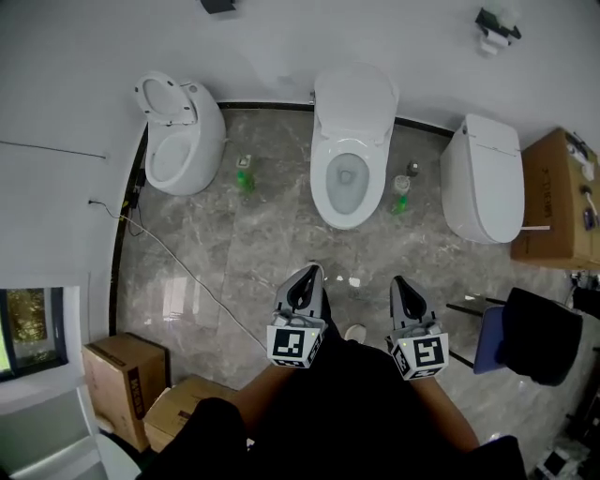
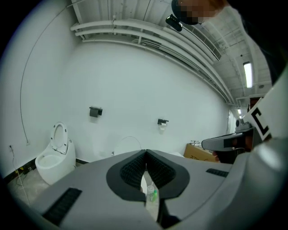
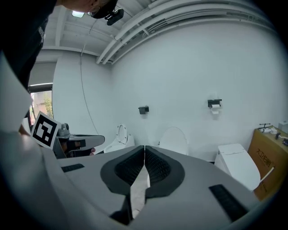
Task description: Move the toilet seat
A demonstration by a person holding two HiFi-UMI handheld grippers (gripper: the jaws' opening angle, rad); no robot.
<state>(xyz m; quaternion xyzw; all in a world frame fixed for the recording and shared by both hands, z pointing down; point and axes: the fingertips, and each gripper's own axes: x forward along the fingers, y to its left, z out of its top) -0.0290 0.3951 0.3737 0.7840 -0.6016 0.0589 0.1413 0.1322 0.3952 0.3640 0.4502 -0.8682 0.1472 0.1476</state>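
Grey marble floor (image 1: 234, 253): I'm holding left gripper (image 1: 308, 271) and right gripper (image 1: 400, 282) clenched, empty; middle toilet's seat (image 1: 321, 178) well ahead, seemingly untouched.

Toilets, three: left toilet (image 1: 183, 141), middle toilet (image 1: 349, 155), right toilet (image 1: 483, 178). Green bottles, two: left bottle (image 1: 245, 176), right bottle (image 1: 400, 197). Cardboard boxes, three: right box (image 1: 553, 202), corner box (image 1: 122, 380), low box (image 1: 173, 408). Wall holders, two: left holder (image 1: 217, 6), right holder (image 1: 495, 26). Grippers, two: left gripper (image 1: 308, 274), right gripper (image 1: 401, 283). Window (image 1: 33, 330), one.
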